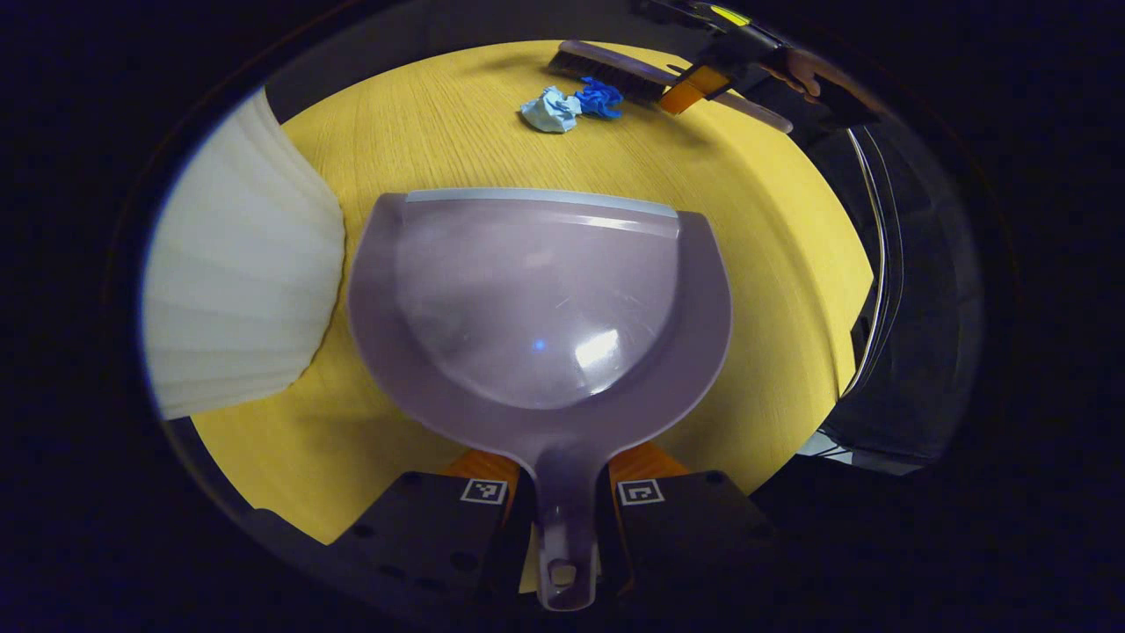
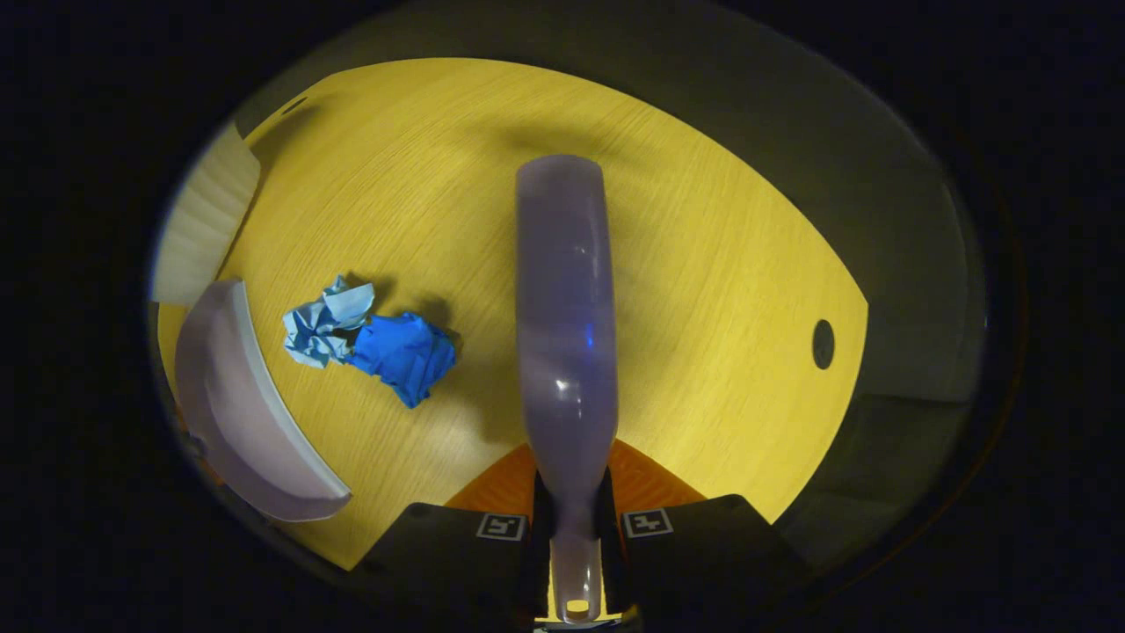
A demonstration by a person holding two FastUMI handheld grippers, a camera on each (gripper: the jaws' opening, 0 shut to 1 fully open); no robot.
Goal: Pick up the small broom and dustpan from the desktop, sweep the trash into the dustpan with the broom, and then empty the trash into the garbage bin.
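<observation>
Over the yellow wood-grain desktop (image 1: pixel 756 229) your left gripper (image 1: pixel 562 492) pinches the mauve plastic dustpan's (image 1: pixel 536 308) handle, your right gripper (image 2: pixel 571 527) clamps the mauve broom's (image 2: pixel 564 325) handle, crumpled blue paper trash (image 2: pixel 373 343) lying between; the left gripper view adds the broom's bristles (image 1: pixel 593 70)

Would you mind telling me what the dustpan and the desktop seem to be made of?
The dustpan looks like smooth, glossy moulded plastic: lamp glare and fine scratches show on its bowl. The desktop appears to be wood or a wood-look laminate, matte, with fine grain lines; which one I cannot tell.
</observation>
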